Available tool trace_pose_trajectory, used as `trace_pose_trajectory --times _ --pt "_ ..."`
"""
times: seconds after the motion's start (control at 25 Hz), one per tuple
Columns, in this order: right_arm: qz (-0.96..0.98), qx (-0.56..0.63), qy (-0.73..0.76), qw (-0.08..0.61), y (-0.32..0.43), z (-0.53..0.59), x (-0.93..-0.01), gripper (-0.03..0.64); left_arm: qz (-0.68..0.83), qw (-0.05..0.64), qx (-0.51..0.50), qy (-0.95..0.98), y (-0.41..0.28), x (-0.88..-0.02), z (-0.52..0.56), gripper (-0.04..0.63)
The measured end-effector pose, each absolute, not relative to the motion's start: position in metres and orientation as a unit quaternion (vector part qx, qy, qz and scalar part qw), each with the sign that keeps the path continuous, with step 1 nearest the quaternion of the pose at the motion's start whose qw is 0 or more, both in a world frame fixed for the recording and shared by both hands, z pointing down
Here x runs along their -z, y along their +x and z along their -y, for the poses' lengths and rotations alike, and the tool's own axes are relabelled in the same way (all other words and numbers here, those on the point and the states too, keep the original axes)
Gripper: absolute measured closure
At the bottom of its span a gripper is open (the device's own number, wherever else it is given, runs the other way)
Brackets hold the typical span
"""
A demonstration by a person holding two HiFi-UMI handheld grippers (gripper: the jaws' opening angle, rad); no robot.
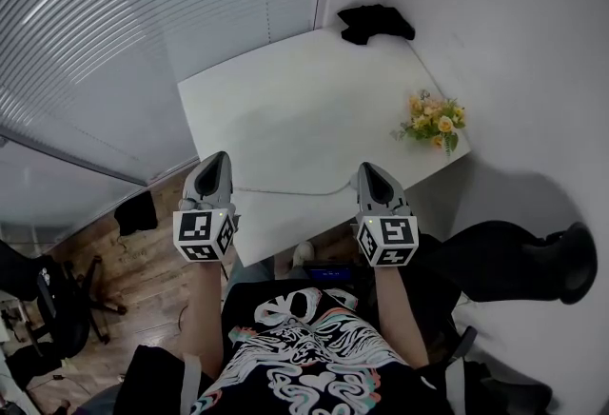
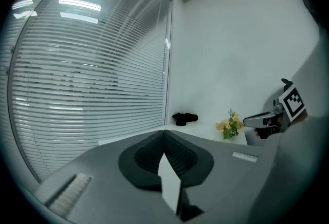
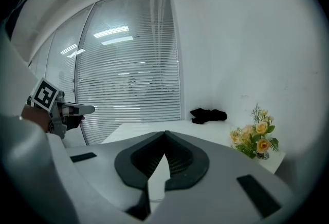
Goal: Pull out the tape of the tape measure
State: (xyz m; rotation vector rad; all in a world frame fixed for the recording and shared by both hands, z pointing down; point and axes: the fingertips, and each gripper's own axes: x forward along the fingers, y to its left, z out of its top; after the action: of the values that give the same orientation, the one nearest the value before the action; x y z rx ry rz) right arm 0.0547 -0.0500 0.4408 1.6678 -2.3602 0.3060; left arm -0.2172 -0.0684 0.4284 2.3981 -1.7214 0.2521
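- White tabletop is seen lying bare across its middle, with only a crumpled black cloth bundle at the far corner and a small bunch of yellow flowers by the right edge.
- No tape measure is picked out in any view, so its place cannot be told.
- Left gripper is held over the table's near edge, jaws clenched together on nothing.
- Right gripper is held alongside, well apart from it, jaws likewise pressed tip to tip and empty.
- Once found, the case is expected to feel rigid and fairly weighty, and is best clamped across its flat sides. The blade is judged thin, springy and slick, so it should be pinched at the end hook, since recoil is likely if the grip is lost.
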Motion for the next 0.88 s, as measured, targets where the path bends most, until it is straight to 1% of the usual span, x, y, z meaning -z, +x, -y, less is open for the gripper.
trace_pose_trajectory --times 0.56,0.88 --pt "0.803 -0.108 0.572 0.129 0.058 0.05 -0.447 0.615 0.568 0.116 -0.062 0.812 -0.213 -0.431 0.069 0.594" --pt "0.802 -0.11 0.573 0.132 0.063 0.05 -0.449 0.615 0.567 0.116 -0.067 0.813 -0.21 -0.435 0.07 0.594"
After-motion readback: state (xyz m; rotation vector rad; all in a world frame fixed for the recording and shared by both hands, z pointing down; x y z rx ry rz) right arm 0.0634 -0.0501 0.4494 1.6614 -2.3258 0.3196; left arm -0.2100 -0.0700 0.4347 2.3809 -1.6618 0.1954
